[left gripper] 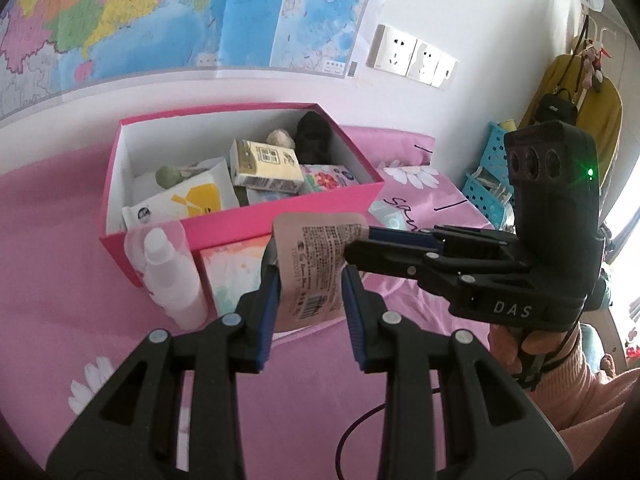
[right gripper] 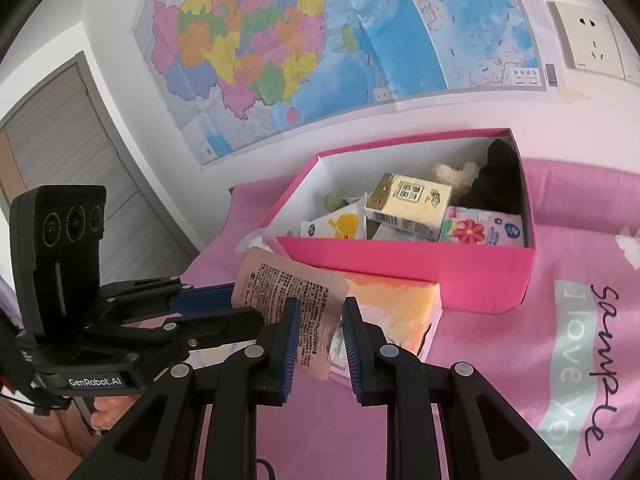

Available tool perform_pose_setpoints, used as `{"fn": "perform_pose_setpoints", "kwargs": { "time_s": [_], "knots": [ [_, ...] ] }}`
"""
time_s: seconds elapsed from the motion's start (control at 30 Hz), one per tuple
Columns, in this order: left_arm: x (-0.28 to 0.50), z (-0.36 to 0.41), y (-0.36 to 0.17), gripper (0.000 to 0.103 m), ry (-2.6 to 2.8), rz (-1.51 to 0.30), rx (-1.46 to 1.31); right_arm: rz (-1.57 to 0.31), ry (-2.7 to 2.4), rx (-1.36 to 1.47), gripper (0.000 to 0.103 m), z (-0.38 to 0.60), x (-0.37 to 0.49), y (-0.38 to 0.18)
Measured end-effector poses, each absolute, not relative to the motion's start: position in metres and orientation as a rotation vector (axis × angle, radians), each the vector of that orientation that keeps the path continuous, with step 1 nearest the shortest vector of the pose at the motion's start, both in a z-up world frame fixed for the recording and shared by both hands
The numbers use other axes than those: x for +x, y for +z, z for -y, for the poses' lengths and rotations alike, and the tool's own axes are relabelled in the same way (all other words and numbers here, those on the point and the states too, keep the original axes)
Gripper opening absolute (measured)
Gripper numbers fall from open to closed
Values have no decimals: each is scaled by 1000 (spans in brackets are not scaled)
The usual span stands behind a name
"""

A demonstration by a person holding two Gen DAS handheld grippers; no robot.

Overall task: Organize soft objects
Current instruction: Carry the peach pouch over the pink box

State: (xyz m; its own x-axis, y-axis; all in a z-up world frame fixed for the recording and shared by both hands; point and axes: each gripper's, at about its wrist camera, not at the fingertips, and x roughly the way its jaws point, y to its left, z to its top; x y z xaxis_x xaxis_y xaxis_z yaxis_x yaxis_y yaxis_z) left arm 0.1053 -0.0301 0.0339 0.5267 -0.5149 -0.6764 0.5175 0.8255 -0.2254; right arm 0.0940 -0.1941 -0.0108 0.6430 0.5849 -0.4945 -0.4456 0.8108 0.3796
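A flat pink sachet (left gripper: 314, 264) with printed text is held above the pink bedspread, in front of a pink box (left gripper: 280, 216). My left gripper (left gripper: 310, 304) has the sachet between its blue pads, jaws fairly wide. My right gripper (left gripper: 356, 246) comes in from the right and pinches the sachet's upper right edge. In the right wrist view the sachet (right gripper: 288, 304) stands between my right gripper's (right gripper: 318, 340) pads, with the left gripper (right gripper: 224, 304) clamped on its left edge. The box (right gripper: 400, 264) holds tissue packs, a plush toy and a black soft item.
A white plastic bottle (left gripper: 172, 276) stands beside the box's near corner. An orange-and-white tissue pack (left gripper: 236, 268) lies against the box front; it also shows in the right wrist view (right gripper: 396, 312). A blue basket (left gripper: 488, 176) sits at the bed's far right. A map covers the wall.
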Motion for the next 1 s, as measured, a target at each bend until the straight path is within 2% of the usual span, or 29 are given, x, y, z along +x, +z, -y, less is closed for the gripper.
{"fn": "perform_pose_setpoints", "kwargs": {
  "time_s": [1.0],
  "knots": [
    [136, 38, 43, 34, -592, -771, 20, -598, 571, 233, 21, 198, 125, 8]
  ]
}}
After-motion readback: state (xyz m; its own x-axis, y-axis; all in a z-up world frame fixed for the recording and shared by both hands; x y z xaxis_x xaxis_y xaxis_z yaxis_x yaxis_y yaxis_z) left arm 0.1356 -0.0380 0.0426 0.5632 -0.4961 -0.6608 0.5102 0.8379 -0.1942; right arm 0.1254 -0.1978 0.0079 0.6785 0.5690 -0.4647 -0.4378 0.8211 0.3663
